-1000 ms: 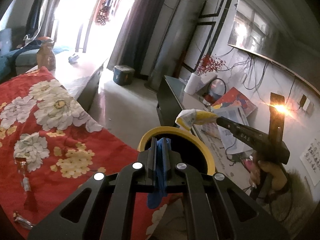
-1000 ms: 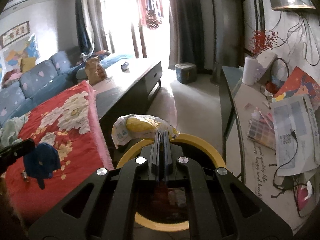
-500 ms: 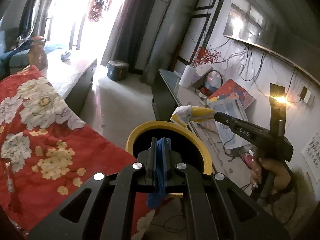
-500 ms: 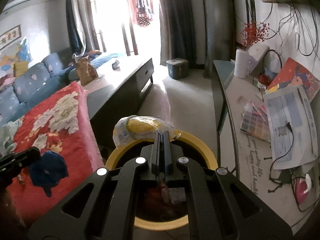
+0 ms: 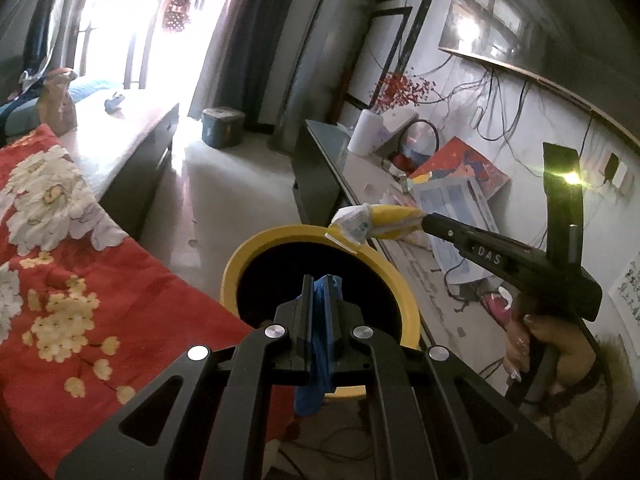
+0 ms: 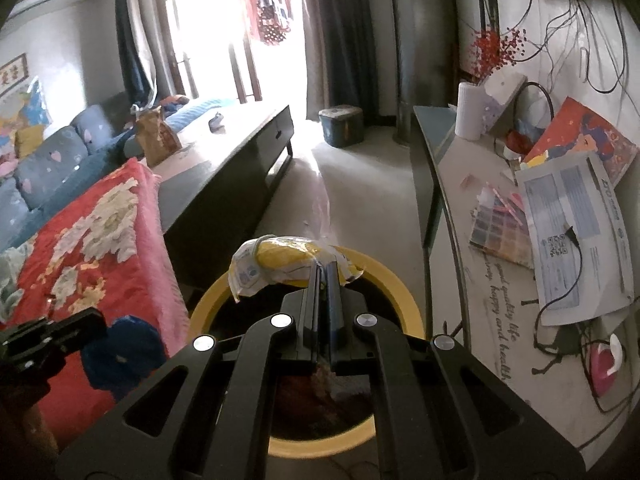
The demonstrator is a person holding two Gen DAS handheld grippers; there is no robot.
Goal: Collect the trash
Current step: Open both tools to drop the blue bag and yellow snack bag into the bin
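Note:
A yellow-rimmed bin (image 5: 234,264) (image 6: 394,292) with a dark inside stands on the floor between a red flowered cloth and a side table. My left gripper (image 5: 319,280) is shut on a crumpled blue scrap (image 5: 322,344), held over the bin's near rim. My right gripper (image 6: 326,270) is shut on a yellow and white wrapper (image 6: 280,258), which hangs over the far rim. In the left wrist view the right gripper (image 5: 425,220) reaches in from the right with the wrapper (image 5: 376,222), a hand (image 5: 536,344) on its handle. The blue scrap (image 6: 120,350) shows at lower left in the right wrist view.
The red flowered cloth (image 5: 60,264) covers a surface left of the bin. A long dark low table (image 6: 224,176) runs toward a bright window. On the right a side table (image 6: 480,280) carries papers, cables and a paper roll (image 6: 469,110). A small tub (image 6: 341,126) sits on the floor.
My left gripper has moved forward and down with the blue scrap, so the bin looms larger beneath it. The right gripper with the wrapper has sunk a little over the rim.

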